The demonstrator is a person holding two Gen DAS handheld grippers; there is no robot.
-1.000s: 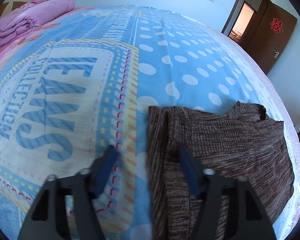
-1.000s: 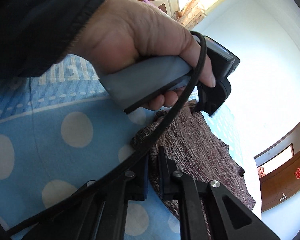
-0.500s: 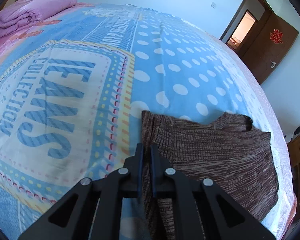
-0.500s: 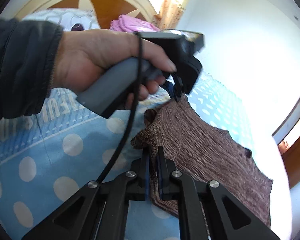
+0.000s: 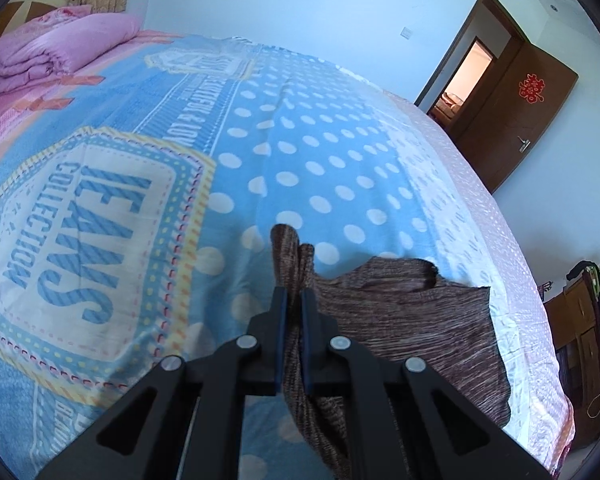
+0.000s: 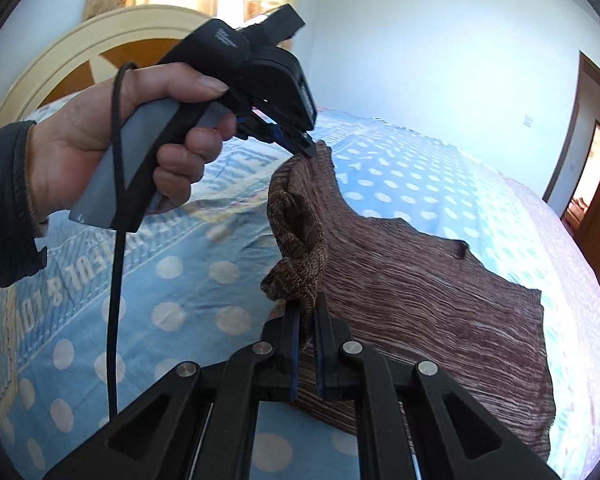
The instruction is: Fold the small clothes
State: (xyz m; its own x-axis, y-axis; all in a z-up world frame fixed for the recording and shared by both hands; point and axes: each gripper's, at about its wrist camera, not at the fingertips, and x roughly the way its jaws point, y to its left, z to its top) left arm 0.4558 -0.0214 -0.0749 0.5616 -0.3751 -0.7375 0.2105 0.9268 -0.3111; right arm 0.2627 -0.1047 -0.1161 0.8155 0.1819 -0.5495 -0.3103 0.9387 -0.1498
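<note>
A pale blue-walled room is filled by a bed (image 5: 340, 152) covered in a blue polka-dot sheet. A brown door (image 5: 516, 120) is seen beyond. A brown knit garment (image 6: 440, 300) is spread on the bed, one edge lifted, pinched in the closed jaws of the left gripper (image 5: 293, 300) and right gripper (image 6: 307, 312).

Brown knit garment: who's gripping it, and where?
Both. Left gripper and right gripper each pinch the lifted side edge of the brown knit garment.
</note>
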